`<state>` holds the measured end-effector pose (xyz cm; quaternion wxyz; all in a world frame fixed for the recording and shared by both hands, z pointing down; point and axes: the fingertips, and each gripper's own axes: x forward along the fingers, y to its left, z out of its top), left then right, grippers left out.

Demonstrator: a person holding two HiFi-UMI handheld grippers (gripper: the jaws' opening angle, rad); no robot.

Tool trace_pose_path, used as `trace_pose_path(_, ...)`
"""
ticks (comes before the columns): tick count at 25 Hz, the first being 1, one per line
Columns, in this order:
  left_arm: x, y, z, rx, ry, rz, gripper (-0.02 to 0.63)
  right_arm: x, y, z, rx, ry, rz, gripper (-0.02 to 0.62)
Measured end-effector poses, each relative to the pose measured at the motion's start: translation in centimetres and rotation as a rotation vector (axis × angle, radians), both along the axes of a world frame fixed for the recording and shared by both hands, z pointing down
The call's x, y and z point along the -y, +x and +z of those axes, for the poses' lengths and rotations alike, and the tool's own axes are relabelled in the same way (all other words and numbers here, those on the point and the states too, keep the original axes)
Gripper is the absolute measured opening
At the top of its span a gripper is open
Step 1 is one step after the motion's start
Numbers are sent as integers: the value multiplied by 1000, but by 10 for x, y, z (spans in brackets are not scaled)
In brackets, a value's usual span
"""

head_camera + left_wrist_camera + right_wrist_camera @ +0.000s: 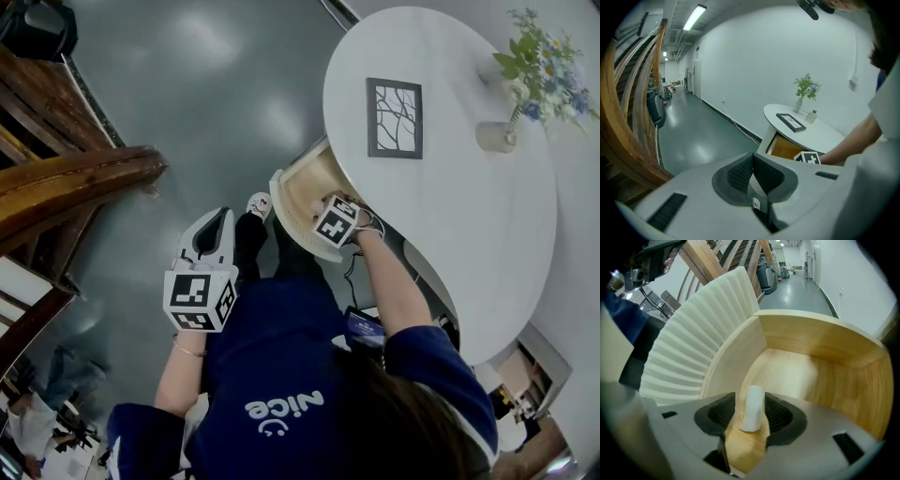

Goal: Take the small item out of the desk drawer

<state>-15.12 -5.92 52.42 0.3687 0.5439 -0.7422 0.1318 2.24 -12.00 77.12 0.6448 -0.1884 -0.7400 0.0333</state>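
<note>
The desk drawer (pixel 291 192) is pulled out from under the round white table (pixel 469 216). It has a ribbed white front (pixel 698 338) and pale wooden walls (pixel 829 362). On its floor lies a small white cylinder-shaped item (pixel 752 411). My right gripper (pixel 751 400) points steeply down into the drawer. It is open, with the item between its dark pads (pixel 780 414) and bare wood showing beside it. In the head view the marker cube (pixel 336 223) hides the jaws. My left gripper (pixel 223 214) hangs over the floor left of the drawer, shut and empty (pixel 751 157).
A black-framed picture (pixel 394 117) and a vase of flowers (pixel 525 80) stand on the table. Curved wooden stair rails (pixel 75 187) rise at the left. The person's legs and shoes (pixel 258 204) stand right by the drawer front. Grey floor (pixel 206 94) spreads behind.
</note>
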Motion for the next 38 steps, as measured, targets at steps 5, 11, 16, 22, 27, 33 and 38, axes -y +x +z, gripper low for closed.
trace_pose_path(5,-9,0,3,13,-24,-8,3,-1,1,14,-19,6,-43,222)
trace_pose_path(11,-21,2,11,21,-63,-11,3,0,5,28,-51,9,-85,227)
trace_pose_path(16,-32,-6,11,48,-85,-30,4,-3,10,39,-86,19,-118,236)
trace_pose_path(22,-49,-25,6,91,-109,-83,3,-2,5,45,-95,43,-148,232)
trace_pose_path(27,-58,-31,8,99,-124,-106,3,2,3,48,-99,83,-173,195)
trace_pose_path(33,-51,-25,7,103,-113,-84,3,8,2,49,-99,105,-172,140)
trace_pose_path(38,-48,-24,5,98,-102,-84,3,9,4,43,-95,119,-96,135)
